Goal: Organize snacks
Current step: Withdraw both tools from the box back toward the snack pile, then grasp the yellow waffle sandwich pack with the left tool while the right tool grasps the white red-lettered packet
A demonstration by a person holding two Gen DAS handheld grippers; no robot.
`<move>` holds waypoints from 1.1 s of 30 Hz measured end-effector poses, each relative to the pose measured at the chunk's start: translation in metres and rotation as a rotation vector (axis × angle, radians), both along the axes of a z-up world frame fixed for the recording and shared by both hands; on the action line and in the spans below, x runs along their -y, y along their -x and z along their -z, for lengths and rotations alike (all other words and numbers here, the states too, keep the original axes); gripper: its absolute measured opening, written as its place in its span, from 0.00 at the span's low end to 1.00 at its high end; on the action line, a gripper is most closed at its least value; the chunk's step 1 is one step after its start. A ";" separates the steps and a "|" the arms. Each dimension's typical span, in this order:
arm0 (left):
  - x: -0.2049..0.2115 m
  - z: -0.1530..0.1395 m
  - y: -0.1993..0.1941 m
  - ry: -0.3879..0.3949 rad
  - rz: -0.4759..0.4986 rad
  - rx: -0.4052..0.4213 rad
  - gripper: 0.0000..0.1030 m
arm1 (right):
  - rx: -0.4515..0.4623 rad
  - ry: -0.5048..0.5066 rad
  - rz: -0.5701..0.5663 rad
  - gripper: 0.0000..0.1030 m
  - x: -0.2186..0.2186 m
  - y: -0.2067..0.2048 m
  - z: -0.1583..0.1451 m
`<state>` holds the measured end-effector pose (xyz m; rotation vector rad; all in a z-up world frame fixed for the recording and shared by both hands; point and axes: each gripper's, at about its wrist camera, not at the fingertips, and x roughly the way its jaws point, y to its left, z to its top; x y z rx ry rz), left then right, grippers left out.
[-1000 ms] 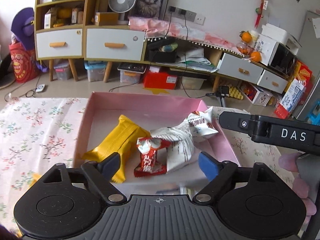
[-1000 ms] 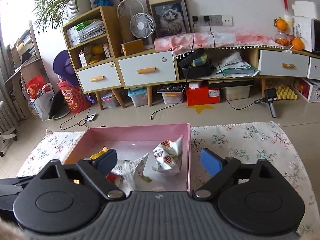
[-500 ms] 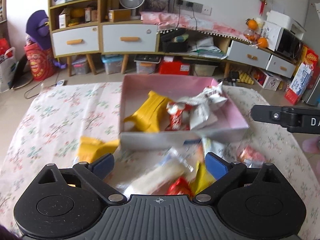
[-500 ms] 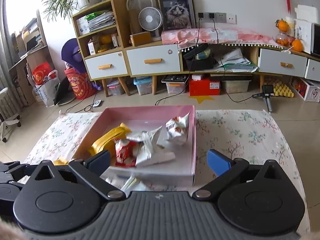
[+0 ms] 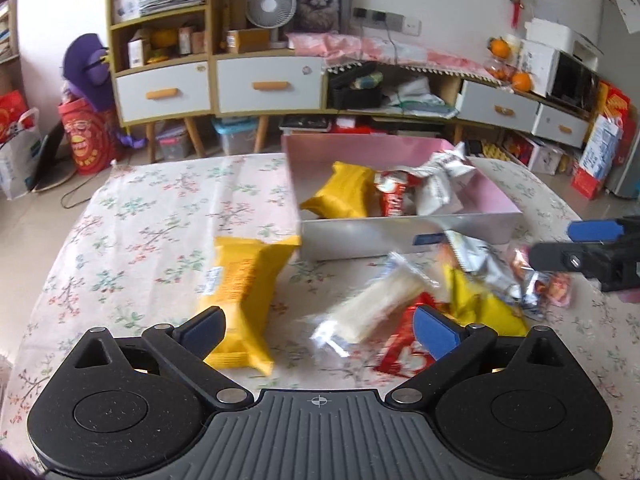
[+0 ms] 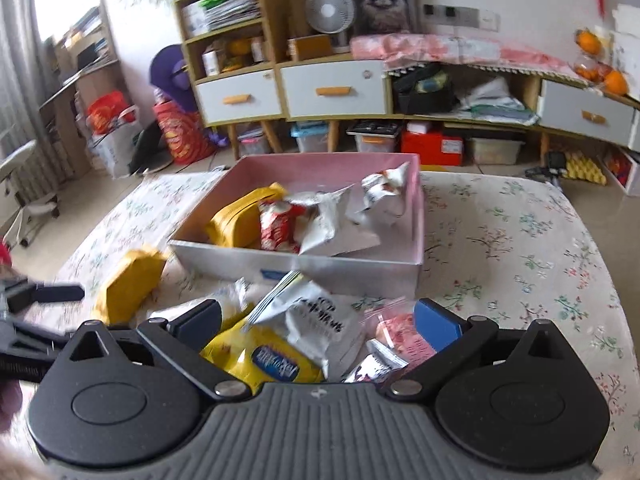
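Both your grippers pulled back from the pink box [image 6: 416, 220]; four snacks inside, jaws wide, empty.

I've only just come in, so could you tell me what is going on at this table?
A person holding a gripper in each hand is sorting snacks into a pink box on a flowered tablecloth. A few packets already lie in the box, among them a yellow one. More wait in front of it, including a large yellow packet. The left gripper and right gripper both hover open over the loose pile, holding nothing.
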<state>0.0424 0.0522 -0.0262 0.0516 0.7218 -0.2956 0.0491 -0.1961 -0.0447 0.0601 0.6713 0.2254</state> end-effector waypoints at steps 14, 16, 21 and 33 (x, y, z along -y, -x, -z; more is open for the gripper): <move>-0.051 0.028 -0.021 0.053 -0.049 0.039 0.98 | 0.069 0.127 -0.083 0.99 -0.009 0.007 0.025; -0.052 0.030 -0.025 0.056 -0.035 0.043 0.98 | 0.072 0.131 -0.082 0.97 -0.007 0.004 0.028; -0.053 0.034 -0.033 0.061 -0.012 0.045 0.96 | 0.084 0.161 -0.080 0.85 -0.006 -0.005 0.035; -0.054 0.037 -0.047 0.144 -0.008 0.022 0.70 | 0.075 0.115 -0.244 0.67 -0.004 -0.018 0.032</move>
